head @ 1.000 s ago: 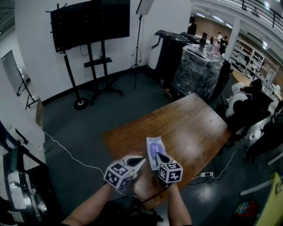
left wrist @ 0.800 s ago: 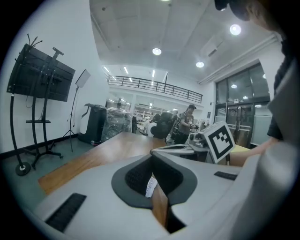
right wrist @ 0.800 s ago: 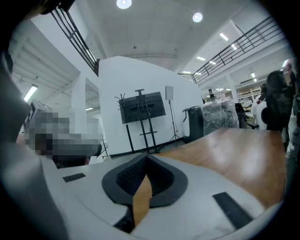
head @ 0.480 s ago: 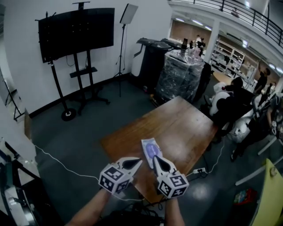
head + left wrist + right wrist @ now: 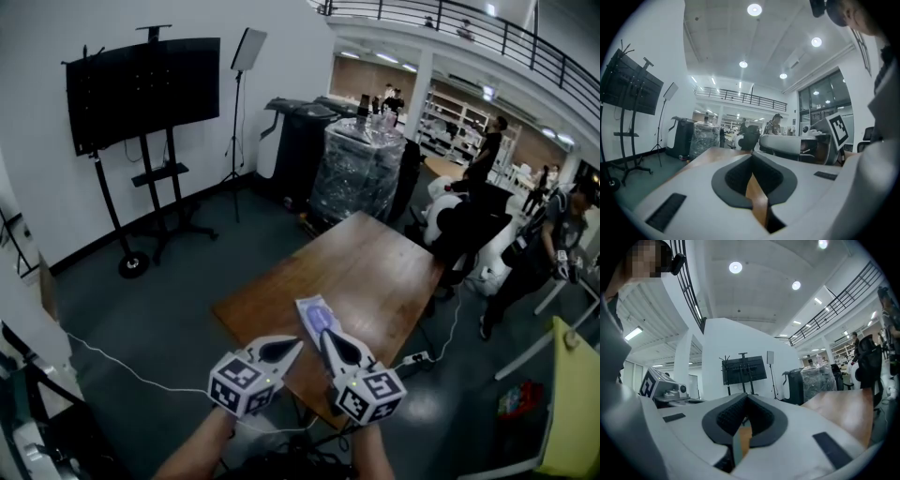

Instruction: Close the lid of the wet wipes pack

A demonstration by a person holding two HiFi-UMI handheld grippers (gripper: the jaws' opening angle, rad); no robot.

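The left gripper (image 5: 299,343) and right gripper (image 5: 326,335) stay pressed together, empty, above the surface's (image 5: 375,267) near edge. The right one hides the wet wipes pack's (image 5: 311,314) near end.

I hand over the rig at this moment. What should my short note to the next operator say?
Left gripper: shut, empty, held by the table's near edge.
Right gripper: shut, empty, tip close to the near end of the wet wipes pack; contact unclear.
The pack lies flat on the wooden table, just ahead of both grippers.
Done: nothing certain; the lid is too small to judge.
Left: check the lid, probably press it shut.
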